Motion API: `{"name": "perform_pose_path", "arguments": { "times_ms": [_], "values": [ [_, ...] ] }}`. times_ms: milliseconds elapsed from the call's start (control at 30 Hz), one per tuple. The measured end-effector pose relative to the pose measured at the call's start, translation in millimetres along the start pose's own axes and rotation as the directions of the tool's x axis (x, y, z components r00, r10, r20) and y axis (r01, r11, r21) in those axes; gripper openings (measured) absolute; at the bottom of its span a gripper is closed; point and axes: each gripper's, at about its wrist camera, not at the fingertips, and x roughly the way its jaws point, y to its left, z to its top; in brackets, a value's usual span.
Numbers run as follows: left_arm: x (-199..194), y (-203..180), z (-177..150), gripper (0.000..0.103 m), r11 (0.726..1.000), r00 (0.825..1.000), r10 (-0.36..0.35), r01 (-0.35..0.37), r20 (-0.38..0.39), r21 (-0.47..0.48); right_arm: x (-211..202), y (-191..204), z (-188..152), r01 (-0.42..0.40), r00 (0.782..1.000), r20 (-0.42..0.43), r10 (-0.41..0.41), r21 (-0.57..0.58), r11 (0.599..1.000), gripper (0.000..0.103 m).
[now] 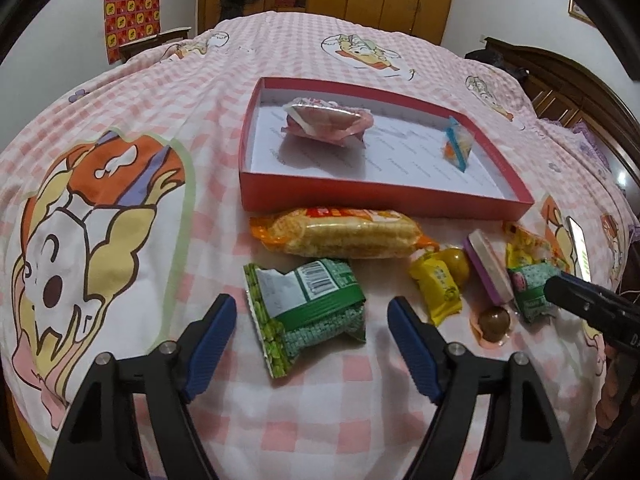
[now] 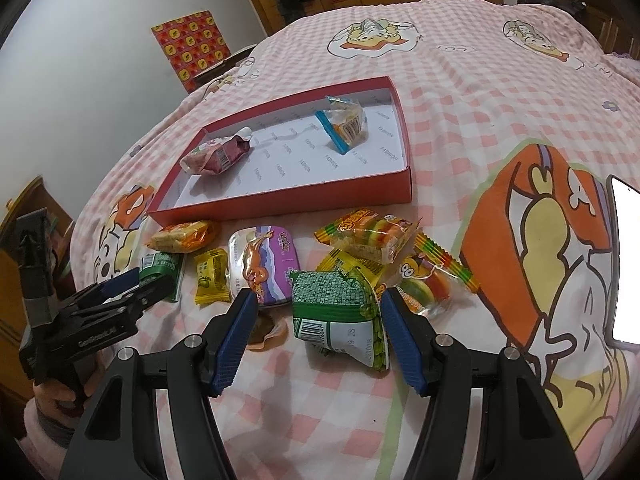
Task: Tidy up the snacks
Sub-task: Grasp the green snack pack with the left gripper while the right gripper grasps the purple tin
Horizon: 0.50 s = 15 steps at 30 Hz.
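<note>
Left tool [image 1: 310,312] is hovering with its fingers spread apart around a green pea packet [image 1: 306,312] lying on the bed [image 1: 360,408]. Right tool [image 2: 318,308] is likewise gaping around another green pea packet [image 2: 340,316], beside a purple tin [image 2: 264,264]. Beyond both, a red box [image 1: 384,194] is holding two snacks.
</note>
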Motion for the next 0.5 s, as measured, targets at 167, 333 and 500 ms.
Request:
{"name": "perform_pose_path", "arguments": {
  "times_ms": [167, 333, 500],
  "values": [
    [2.3, 3.8, -0.8, 0.053, 1.0, 1.0, -0.027, 0.026, -0.012, -0.015, 0.0, 0.7, -0.3, 0.001, 1.0, 0.001, -0.001, -0.002, 1.0, 0.065],
    [-2.3, 3.3, -2.7, 0.049, 0.999, 0.999, -0.044, 0.044, -0.01, -0.005, -0.7, 1.2, -0.5, 0.0, 1.0, 0.003, 0.0, -0.001, 1.0, 0.065],
    [-11.1, 7.1, -6.0, 0.049, 0.998, 0.998, -0.055, 0.055, -0.004, -0.002, -2.0, 2.9, -0.1, -0.002, 1.0, 0.007, 0.002, -0.006, 1.0, 0.065]
  ]
}}
